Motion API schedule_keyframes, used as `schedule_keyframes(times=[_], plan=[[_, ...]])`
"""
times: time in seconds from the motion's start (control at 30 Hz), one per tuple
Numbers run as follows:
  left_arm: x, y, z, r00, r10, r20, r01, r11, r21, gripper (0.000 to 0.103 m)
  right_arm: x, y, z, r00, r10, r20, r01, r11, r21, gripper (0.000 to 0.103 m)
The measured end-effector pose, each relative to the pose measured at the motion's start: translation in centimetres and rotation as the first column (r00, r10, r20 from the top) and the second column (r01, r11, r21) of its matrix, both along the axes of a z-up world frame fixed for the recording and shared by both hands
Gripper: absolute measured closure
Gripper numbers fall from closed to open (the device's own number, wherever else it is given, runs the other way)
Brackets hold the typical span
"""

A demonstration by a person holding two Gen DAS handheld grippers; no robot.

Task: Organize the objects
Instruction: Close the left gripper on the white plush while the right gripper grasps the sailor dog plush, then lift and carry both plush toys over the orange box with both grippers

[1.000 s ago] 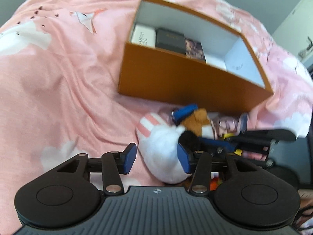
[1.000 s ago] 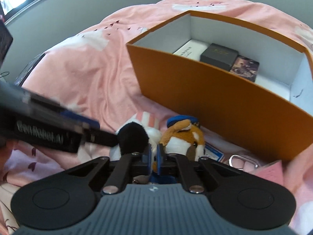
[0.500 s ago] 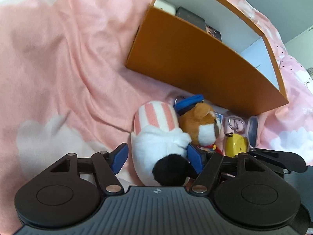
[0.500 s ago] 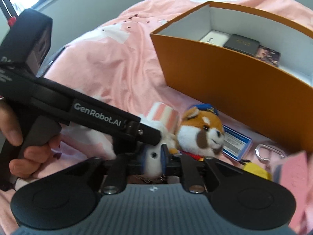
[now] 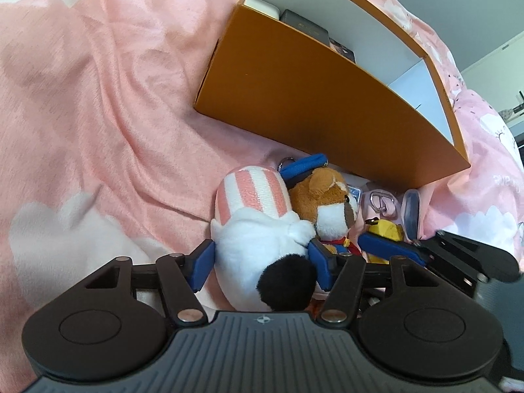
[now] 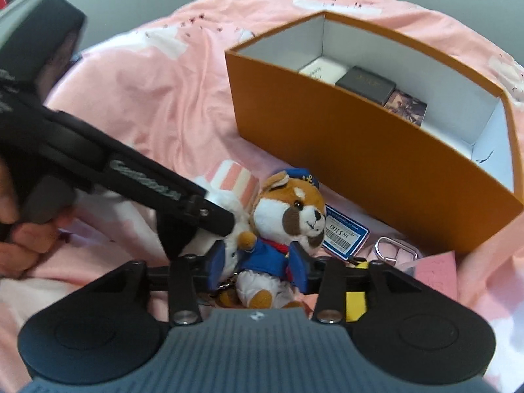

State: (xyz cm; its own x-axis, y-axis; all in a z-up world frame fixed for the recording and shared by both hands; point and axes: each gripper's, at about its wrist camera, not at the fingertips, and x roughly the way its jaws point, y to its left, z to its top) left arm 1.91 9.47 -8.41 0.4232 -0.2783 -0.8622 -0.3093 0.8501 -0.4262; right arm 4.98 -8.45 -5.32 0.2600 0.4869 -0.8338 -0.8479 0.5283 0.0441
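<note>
The left gripper straddled the white plush toy on the pink bed cover, its blue fingers closing on the toy's flanks, apparently for a lift; whether the pads already pressed could not be told. The right gripper stood over the fox plush in its blue jacket, fingers opening and standing clear of the body on both sides. Both toys lay just at 6 o'clock of the orange box, which already held three small boxes along its far wall, so it was probably their destination. A price tag and a metal buckle lay at the fox's 3 o'clock.
</note>
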Motion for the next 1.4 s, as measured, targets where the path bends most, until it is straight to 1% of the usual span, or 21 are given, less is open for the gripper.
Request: schedule_keyframes(times=[0.1,0.17,0.23,0.37,0.4,0.5,0.67,0.8,1.0,1.1,1.17,1.23,1.4], plan=[[0.0,0.2,-0.1,1.0,0.008,0.002,-0.008,1.0,-0.01,0.034,0.5,1.0,-0.9,1.0,-0.006,0.029,0.007,0.999,-0.043,0.053],[0.0,0.4,-0.3,1.0,0.017,0.001,-0.017,1.0,-0.014,0.034,0.9,1.6,-1.4,1.0,-0.008,0.017,0.009,0.999,-0.05,0.053],[0.0,0.6,-0.4,1.0,0.021,0.004,-0.021,1.0,-0.022,0.034,1.1,2.0,-1.9,1.0,-0.013,0.024,0.014,0.998,-0.063,0.052],[-0.1,0.8,-0.4,1.0,0.023,0.013,-0.022,0.999,-0.032,0.034,2.0,2.2,-3.0,0.998,-0.059,0.008,0.059,0.994,-0.089,0.048],[-0.1,0.8,-0.5,1.0,0.023,0.014,-0.023,0.999,-0.034,0.034,2.3,2.2,-3.4,0.997,-0.075,-0.003,0.074,0.993,-0.096,0.053],[-0.2,0.9,-0.5,1.0,0.025,0.018,-0.024,0.999,-0.038,0.035,3.0,1.8,-3.7,0.993,-0.109,-0.045,0.105,0.991,-0.081,0.056],[-0.5,1.2,0.0,0.999,0.029,0.042,-0.027,0.998,-0.056,0.038,3.5,0.4,-2.1,0.987,-0.146,-0.07,0.144,0.989,-0.033,0.064],[-0.8,1.2,0.8,0.996,0.02,0.089,-0.014,0.998,-0.062,0.039,4.0,-0.9,-0.2,0.972,-0.192,-0.136,0.199,0.979,0.036,0.064],[-1.0,1.1,3.2,0.982,0.004,0.187,0.002,1.0,-0.031,0.039,5.2,-2.8,2.6,0.943,-0.219,-0.25,0.264,0.951,0.16,0.064],[-1.1,0.9,4.8,0.97,-0.011,0.243,0.013,1.0,-0.005,0.039,5.7,-3.0,3.8,0.935,-0.214,-0.281,0.279,0.936,0.216,0.064],[-1.1,0.7,5.9,0.958,-0.027,0.284,0.023,1.0,0.016,0.039,5.8,-3.2,4.9,0.939,-0.203,-0.277,0.273,0.93,0.245,0.065],[-1.0,0.7,7.0,0.949,-0.028,0.313,0.023,1.0,0.021,0.04,5.7,-3.1,6.0,0.949,-0.193,-0.251,0.259,0.929,0.265,0.065],[-0.7,1.2,8.9,0.927,-0.02,0.374,0.027,1.0,-0.012,0.04,6.1,-3.7,8.2,0.959,-0.184,-0.216,0.249,0.913,0.324,0.065]])
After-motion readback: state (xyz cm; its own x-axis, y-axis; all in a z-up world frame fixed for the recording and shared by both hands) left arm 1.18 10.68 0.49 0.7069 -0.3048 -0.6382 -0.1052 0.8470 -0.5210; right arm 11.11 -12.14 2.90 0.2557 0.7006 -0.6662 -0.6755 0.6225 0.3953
